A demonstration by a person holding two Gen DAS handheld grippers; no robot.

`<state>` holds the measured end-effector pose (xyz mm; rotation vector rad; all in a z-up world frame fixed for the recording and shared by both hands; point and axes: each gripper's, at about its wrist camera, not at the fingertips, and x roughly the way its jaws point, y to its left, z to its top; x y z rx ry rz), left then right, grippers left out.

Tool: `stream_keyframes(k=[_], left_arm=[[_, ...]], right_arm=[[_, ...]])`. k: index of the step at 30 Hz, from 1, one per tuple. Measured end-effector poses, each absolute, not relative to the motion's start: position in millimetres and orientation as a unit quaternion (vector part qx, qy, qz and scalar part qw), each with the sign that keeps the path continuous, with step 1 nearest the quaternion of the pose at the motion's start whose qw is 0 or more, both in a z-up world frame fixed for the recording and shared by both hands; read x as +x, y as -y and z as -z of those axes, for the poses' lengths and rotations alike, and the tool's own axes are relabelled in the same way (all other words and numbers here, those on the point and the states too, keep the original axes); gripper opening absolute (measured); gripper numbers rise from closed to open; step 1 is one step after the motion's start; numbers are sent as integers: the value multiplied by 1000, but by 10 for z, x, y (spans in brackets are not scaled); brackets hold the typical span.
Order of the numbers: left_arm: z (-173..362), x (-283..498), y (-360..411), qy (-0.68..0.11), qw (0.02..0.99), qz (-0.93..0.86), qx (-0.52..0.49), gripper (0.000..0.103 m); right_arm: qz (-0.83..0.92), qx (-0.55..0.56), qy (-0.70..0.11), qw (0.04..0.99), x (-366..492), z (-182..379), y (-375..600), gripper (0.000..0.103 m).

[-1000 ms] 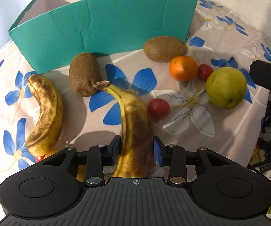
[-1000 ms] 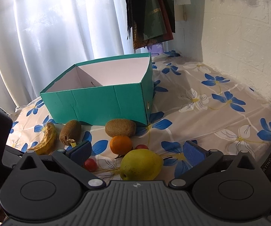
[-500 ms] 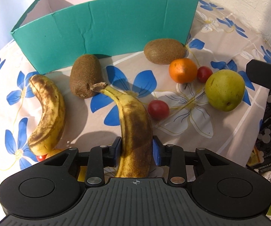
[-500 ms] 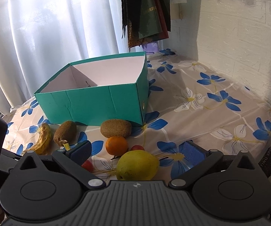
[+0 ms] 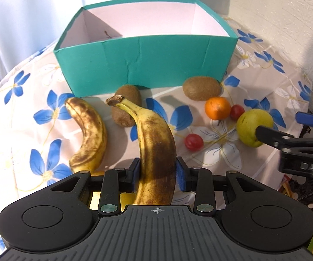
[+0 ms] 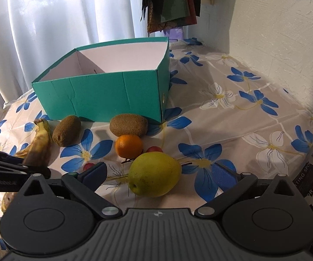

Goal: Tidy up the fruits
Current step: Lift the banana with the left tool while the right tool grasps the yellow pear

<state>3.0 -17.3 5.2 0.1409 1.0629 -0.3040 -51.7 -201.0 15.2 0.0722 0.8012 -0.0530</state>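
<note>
Left wrist view: the left gripper [image 5: 157, 171] has its jaws drawn narrow, blue pads pressed against both sides of a brown-spotted banana [image 5: 154, 139] whose stem end points toward the teal box [image 5: 145, 65]. A second banana [image 5: 87, 134] lies on the flowered desk [image 5: 25, 108] to the left, near its left edge. Two kiwis sit close to the box's front wall, the left kiwi [image 5: 121, 106] partly behind the held banana, the right kiwi [image 5: 201, 88] near the box's right front corner. An orange [image 5: 217, 108], two small red fruits [image 5: 193, 142] and a green pear [image 5: 253, 127] lie toward the desk's right edge. The right gripper [image 5: 287, 128] reaches in from the right, one finger in front of the pear.

Right wrist view: the right gripper [image 6: 159, 174] has its jaws spread wide, the pear [image 6: 154, 174] lying on the desk [image 6: 243, 119] between the pads with a gap showing on each side. Beyond it are the orange [image 6: 128, 145], both kiwis [image 6: 128, 124] and the open box [image 6: 104, 93], which looks empty. The held banana [image 6: 39, 148] shows at the left edge with the left gripper's finger [image 6: 8, 167].
</note>
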Motion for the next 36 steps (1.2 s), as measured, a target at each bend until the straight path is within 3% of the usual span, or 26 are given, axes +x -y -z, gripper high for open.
stream_keyframes(k=[2, 7, 9, 13, 28, 36], left_arm=[[-65, 23, 161, -503, 850, 142, 67, 37], [-93, 10, 139, -500, 852, 139, 66, 37], [-102, 5, 128, -498, 854, 137, 67, 37], [-122, 27, 107, -498, 854, 132, 66, 37], [-262, 104, 139, -484, 862, 131, 72, 37], [-422, 215, 196, -467, 871, 129, 81, 37]], right_arm=[[29, 26, -397, 917, -444, -86, 1990, 92], [26, 13, -420, 907, -256, 117, 1933, 86], [27, 19, -436, 899, -203, 197, 1931, 74], [25, 48, -458, 887, -146, 324, 1976, 65], [30, 38, -451, 891, -70, 303, 1962, 70], [26, 58, -452, 890, -83, 341, 1997, 64]])
